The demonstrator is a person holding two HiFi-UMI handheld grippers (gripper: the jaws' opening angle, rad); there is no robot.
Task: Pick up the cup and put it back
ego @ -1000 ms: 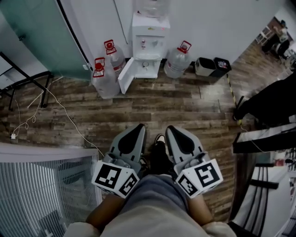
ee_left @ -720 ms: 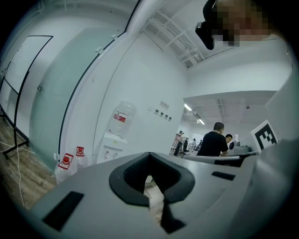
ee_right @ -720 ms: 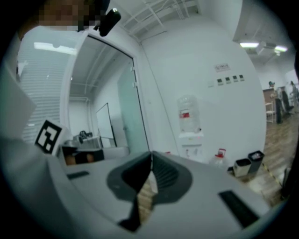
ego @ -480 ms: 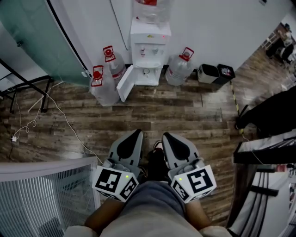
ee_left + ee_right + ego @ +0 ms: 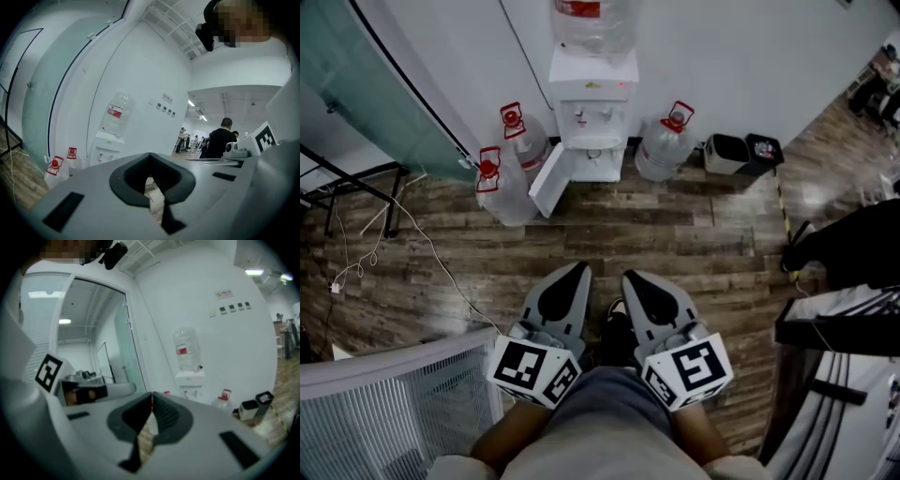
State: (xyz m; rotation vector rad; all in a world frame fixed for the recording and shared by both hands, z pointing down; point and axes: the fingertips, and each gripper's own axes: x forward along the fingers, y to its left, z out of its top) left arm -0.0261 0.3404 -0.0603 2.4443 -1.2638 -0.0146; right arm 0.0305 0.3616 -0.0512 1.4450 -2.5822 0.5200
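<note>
Nothing of the task can be counted as done yet, going by this. No cup is seen in any view, so where it sits can't be told. It may be tucked in the dispenser's open cupboard, but that's only a guess. Everything is left: cup found, lifted, put back.

Left to right in the head view: a white grille [image 5: 394, 403] is parked in the bottom corner, a cable [image 5: 422, 244] is trailed over the wooden floor [image 5: 694, 234], and two red-capped water jugs [image 5: 502, 183] are stood by the wall. Then the left gripper [image 5: 577, 269], fingers clenched with nothing between them; the tips are seen meeting in its own view. The water dispenser [image 5: 592, 112] is set dead ahead, its lower door [image 5: 546, 180] swung open, a bottle [image 5: 592, 23] on top. The right gripper [image 5: 628, 276] is clenched on nothing as well. Further right, a third jug [image 5: 664, 150] and two small bins [image 5: 741, 153] are lined up.

Writing: the bottle's red label is too small to be read, same for the wall plaques [image 5: 232, 307]. Only the black-and-white square markers on the gripper cubes can be made out.
</note>
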